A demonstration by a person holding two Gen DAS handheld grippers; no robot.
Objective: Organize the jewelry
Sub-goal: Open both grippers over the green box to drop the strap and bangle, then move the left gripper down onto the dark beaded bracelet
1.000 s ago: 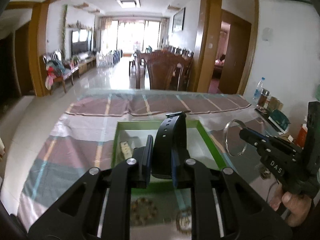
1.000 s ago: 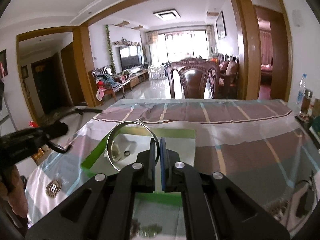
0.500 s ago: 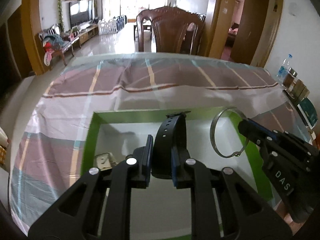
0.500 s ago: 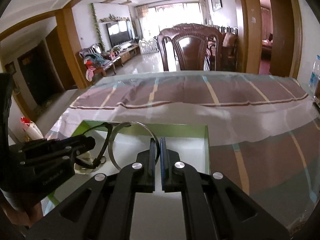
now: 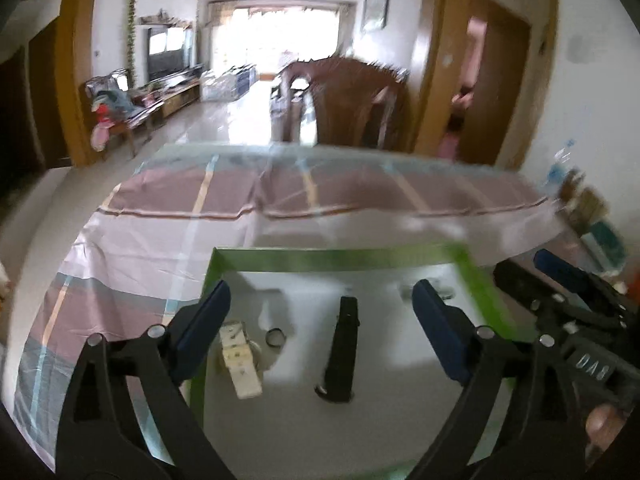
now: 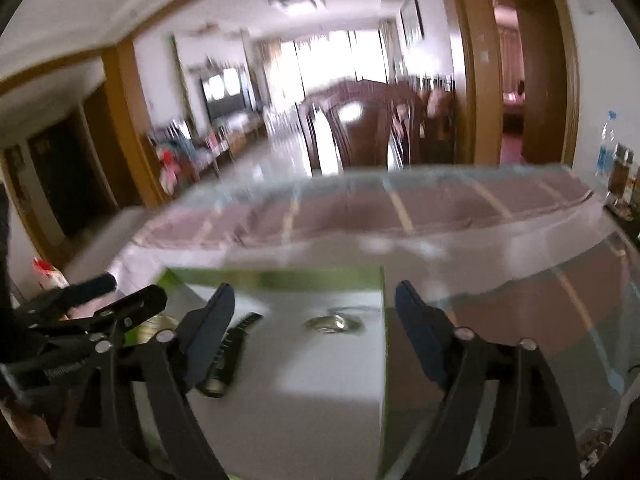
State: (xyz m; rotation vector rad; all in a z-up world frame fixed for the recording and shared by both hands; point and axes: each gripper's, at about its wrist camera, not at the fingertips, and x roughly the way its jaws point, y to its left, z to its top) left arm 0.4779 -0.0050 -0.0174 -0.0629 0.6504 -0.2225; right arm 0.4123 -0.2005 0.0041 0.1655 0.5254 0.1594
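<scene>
A green-rimmed white tray lies on the striped tablecloth. A black wristband lies flat in it, between my open left gripper's jaws. A cream watch and a small ring lie at the tray's left. In the right wrist view my right gripper is open and empty above the tray. A silver bangle lies flat in the tray ahead of it, and the black wristband lies to its left.
A wooden chair stands behind the table's far edge. Bottles and jars stand at the table's right edge by the wall. The right gripper's body is at the tray's right rim, the left one at its left.
Both grippers opened. The black wristband dropped from the left gripper and the silver bangle from the right gripper; both now lie flat in the tray. Both cameras tilted up slightly.
</scene>
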